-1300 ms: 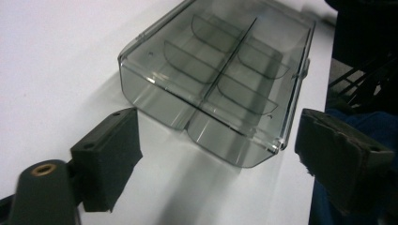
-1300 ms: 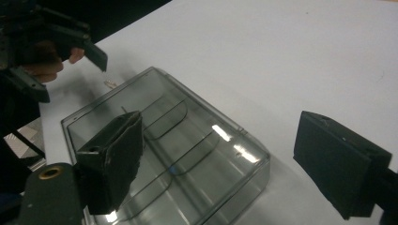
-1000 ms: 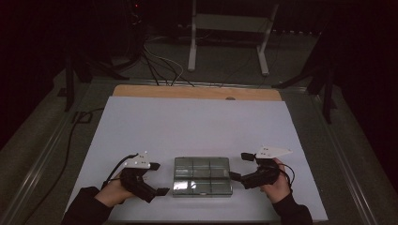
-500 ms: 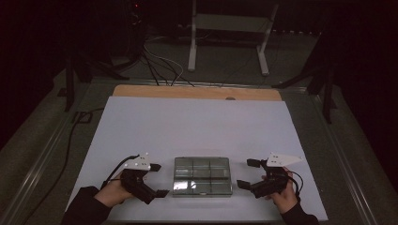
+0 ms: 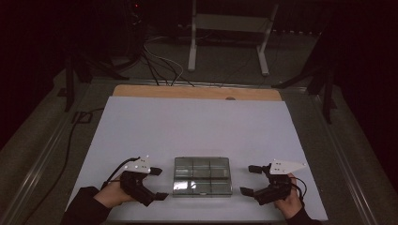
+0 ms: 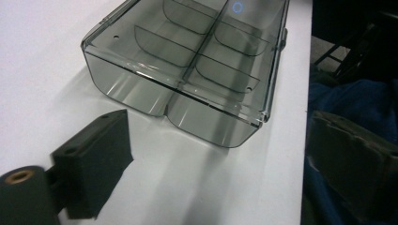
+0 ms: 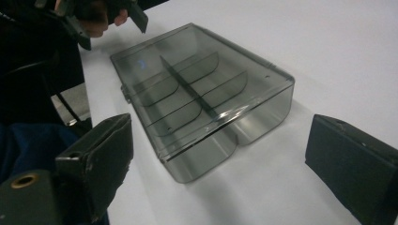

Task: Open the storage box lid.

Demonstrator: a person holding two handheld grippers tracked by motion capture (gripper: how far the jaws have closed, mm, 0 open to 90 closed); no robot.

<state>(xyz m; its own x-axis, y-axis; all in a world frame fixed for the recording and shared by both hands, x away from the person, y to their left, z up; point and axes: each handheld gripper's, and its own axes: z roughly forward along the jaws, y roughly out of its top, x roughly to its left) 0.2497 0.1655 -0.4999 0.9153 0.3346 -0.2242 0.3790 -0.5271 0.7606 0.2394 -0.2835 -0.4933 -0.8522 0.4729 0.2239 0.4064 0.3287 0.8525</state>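
A clear smoke-tinted plastic organizer box [image 5: 202, 176] lies flat on the white table surface [image 5: 197, 126], close to the near edge and roughly centred between the two grippers. Its lid is closed; inner dividers split it into two rows of compartments, and nothing can be made out inside them. In the left gripper view the box [image 6: 192, 61] sits ahead of the jaws, one short end turned toward the camera. In the right gripper view the box [image 7: 199, 93] lies ahead in the same way, its other short end nearest.

The left gripper [image 5: 159, 183] rests just to the left of the box, apart from it, held in the person's left hand [image 5: 112, 194]. Its jaws stand wide apart and hold nothing.

The right gripper [image 5: 249, 180] sits to the right of the box, near it but with a plain gap of table between. It is held in the person's right hand [image 5: 288, 201]. Its jaws likewise stand wide and empty.

Beyond the white surface a strip of bare wood [image 5: 197, 92] shows along the far edge of the table. Cables [image 5: 159, 61] and a white metal stand [image 5: 230, 33] lie on the dark floor behind.
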